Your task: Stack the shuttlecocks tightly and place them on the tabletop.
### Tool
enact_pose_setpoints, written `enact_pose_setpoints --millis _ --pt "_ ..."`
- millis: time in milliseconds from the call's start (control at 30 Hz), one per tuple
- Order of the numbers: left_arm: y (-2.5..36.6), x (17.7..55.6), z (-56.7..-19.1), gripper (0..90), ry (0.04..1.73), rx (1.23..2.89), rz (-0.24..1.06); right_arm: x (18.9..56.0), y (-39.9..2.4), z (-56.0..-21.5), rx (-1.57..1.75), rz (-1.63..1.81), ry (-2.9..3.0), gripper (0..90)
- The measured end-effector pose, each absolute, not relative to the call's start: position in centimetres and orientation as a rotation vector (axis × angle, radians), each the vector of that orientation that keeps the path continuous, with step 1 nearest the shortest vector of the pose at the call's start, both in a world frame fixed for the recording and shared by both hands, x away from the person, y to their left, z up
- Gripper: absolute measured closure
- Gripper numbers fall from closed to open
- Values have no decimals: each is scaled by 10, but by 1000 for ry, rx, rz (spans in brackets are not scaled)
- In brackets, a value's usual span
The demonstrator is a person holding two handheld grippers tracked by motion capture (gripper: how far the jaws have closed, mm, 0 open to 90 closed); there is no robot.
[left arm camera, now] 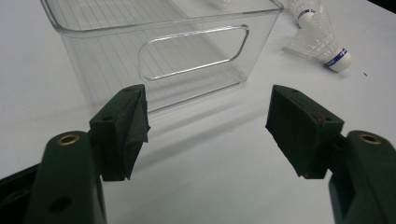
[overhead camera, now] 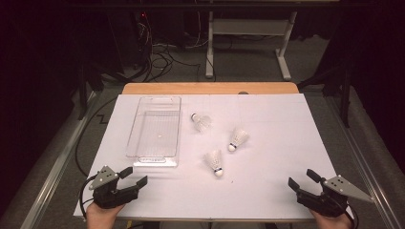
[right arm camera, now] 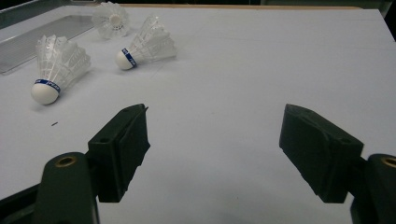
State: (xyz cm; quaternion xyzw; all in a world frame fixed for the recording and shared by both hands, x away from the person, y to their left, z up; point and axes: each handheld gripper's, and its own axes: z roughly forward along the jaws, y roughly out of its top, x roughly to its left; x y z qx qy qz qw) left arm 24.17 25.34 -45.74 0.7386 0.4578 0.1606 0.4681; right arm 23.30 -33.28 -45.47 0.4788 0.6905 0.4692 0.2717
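Three white shuttlecocks lie on the white table: one nearest me, one to the right, one farther back. A clear plastic bin stands empty at the left. My left gripper is open near the front left corner, just short of the bin's near end. At the front right, my right gripper is open with bare table between its jaws.
The white table has a wooden strip along its far edge. Beyond it are a white table frame and loose cables on the floor. A metal rail runs along the left side.
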Motion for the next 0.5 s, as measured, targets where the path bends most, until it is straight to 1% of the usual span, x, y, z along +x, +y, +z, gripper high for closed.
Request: enact_pose_setpoints --millis 500 --pt "248 243 -456 305 1103 1816 374 232 -332 -454 1284 1259 1858 250"
